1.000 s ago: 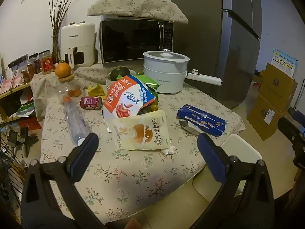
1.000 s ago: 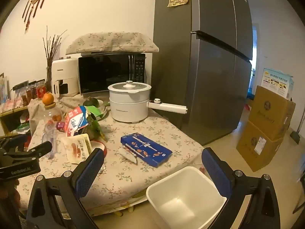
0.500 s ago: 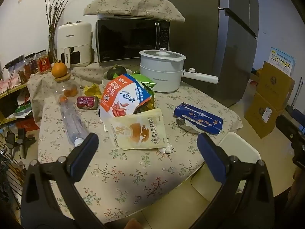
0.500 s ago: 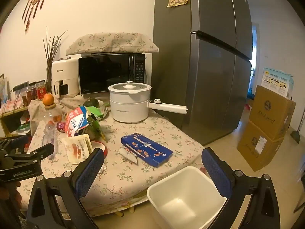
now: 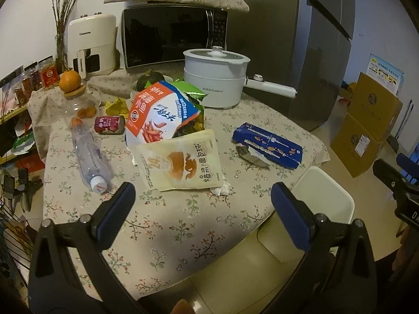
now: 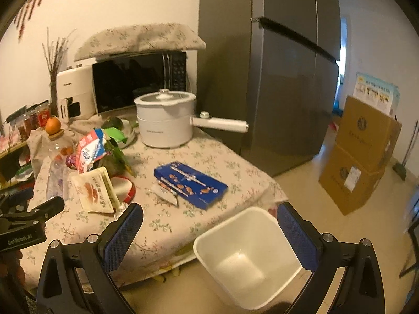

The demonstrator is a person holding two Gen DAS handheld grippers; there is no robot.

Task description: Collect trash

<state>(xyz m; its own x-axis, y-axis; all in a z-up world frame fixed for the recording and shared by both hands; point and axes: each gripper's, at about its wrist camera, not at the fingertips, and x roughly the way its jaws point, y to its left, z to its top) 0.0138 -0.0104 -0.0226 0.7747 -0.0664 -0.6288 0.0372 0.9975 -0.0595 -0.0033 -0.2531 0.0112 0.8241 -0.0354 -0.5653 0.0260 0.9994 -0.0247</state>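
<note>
Both grippers, left gripper and right gripper, hang with fingers apart, empty.
The flat cream plastic snack pouch looks light, limp and slippery; pinch its near edge.

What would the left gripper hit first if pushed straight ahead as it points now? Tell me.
Judging from its own wrist view, the open left gripper points at the beige bread bag lying on the table. It would likely meet that bag's near edge first, though fisheye depth makes this uncertain.

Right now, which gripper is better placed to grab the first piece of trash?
Left. The left gripper hangs open facing the cream snack bag; the right gripper, also open, sits over the white bin beside the table.
</note>
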